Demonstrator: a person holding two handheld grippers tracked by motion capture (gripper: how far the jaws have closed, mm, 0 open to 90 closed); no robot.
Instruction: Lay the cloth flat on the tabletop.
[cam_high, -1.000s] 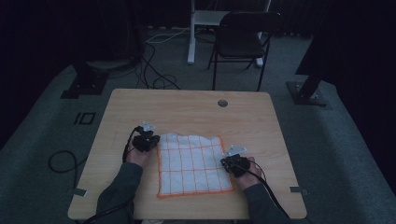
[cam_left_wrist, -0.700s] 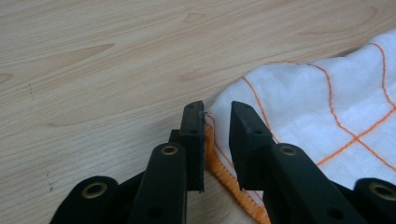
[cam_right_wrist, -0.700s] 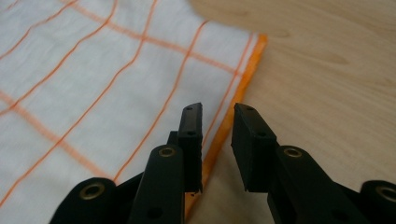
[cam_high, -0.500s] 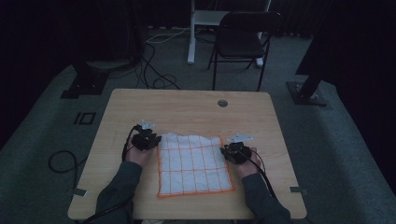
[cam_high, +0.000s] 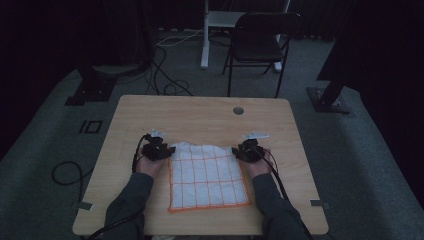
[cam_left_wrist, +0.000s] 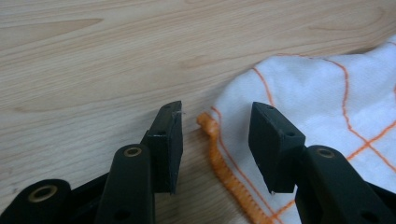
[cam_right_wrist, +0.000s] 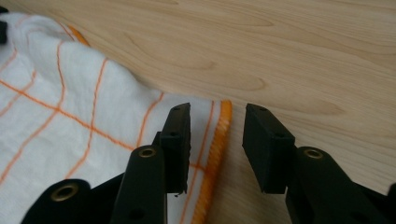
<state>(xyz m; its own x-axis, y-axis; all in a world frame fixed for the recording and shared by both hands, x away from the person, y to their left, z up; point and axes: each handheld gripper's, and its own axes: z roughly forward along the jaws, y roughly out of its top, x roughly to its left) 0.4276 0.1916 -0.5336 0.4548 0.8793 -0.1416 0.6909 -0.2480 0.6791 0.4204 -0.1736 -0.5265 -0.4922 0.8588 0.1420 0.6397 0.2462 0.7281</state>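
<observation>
White cloth (cam_high: 207, 175), orange grid, orange hem; pale wood table (cam_high: 200, 115).

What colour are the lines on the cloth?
Orange, in a grid on the white cloth, with an orange edge. The left gripper view shows it best.

Left gripper (cam_left_wrist: 215, 140) with its two black jaws parted, having just been opening, the orange-stitched corner of a white, orange-gridded cloth (cam_left_wrist: 322, 98) lying unpressed between them on the pale wooden table (cam_left_wrist: 116, 56), which extends bare to the far left.
</observation>
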